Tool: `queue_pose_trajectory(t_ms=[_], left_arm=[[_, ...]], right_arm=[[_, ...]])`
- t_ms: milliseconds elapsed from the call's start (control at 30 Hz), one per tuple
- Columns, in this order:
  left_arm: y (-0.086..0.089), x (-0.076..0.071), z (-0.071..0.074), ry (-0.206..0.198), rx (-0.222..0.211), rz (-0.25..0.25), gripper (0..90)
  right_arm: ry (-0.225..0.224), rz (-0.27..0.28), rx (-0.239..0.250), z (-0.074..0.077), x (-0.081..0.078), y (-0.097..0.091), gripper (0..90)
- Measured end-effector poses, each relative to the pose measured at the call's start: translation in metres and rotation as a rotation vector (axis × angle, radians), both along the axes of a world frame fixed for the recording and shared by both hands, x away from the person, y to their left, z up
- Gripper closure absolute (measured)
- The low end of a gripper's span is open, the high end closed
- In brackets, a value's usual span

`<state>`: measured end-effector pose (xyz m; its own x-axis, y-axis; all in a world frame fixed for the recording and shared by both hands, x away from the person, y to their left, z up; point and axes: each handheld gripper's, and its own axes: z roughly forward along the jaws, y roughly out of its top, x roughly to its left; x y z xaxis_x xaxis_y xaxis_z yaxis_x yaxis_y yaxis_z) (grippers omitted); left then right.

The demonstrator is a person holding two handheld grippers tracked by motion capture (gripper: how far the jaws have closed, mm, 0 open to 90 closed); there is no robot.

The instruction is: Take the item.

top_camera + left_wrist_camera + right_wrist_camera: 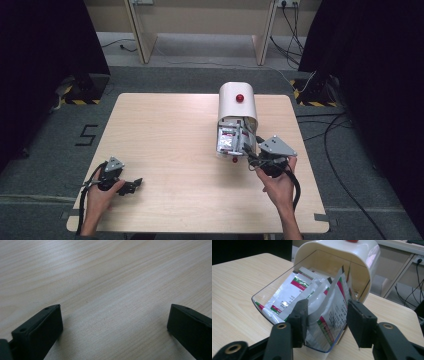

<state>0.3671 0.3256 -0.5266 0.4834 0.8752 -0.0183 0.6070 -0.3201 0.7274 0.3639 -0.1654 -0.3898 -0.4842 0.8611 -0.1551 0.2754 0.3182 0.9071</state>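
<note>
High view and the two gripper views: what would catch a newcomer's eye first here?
The white box with a red knob stands right of the table's centre, its clear drawer open and stuffed with silver sachets. The right tool straddles one upright sachet, jaws still apart. The left tool rests idle and open near the front left.

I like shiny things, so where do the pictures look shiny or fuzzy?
Right gripper view: white glare on the packets and on the cream box; its near jaws look soft. Left gripper view: pale sheen across the far table, jaws casting faint shadows. High view: even light, dark curtains at both sides.
</note>
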Motion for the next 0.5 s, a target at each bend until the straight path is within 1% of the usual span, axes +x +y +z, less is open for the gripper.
queue_pose_trajectory(t_ms=[33, 67, 100, 333, 367, 433, 500], left_arm=[[0.000, 0.000, 0.000, 0.000, 0.000, 0.000, 0.0], [0.000, 0.000, 0.000, 0.000, 0.000, 0.000, 0.0], [0.000, 0.000, 0.000, 0.000, 0.000, 0.000, 0.0], [0.000, 0.000, 0.000, 0.000, 0.000, 0.000, 0.0], [0.000, 0.000, 0.000, 0.000, -0.001, 0.000, 0.0], [0.000, 0.000, 0.000, 0.000, 0.000, 0.000, 0.0], [0.000, 0.000, 0.000, 0.000, 0.000, 0.000, 0.0]], right_arm=[[-0.009, 0.003, -0.006, 0.000, 0.001, 0.000, 59.0], [-0.009, 0.003, -0.006, 0.000, 0.001, 0.000, 59.0], [-0.019, 0.001, -0.009, -0.001, 0.002, 0.001, 61.3], [-0.037, -0.001, -0.028, -0.006, 0.009, 0.002, 65.6], [-0.042, 0.002, -0.029, -0.007, 0.010, 0.003, 69.1], [-0.048, -0.001, -0.032, -0.007, 0.011, 0.003, 70.5], [-0.063, -0.012, -0.044, -0.008, 0.012, 0.003, 75.5]])
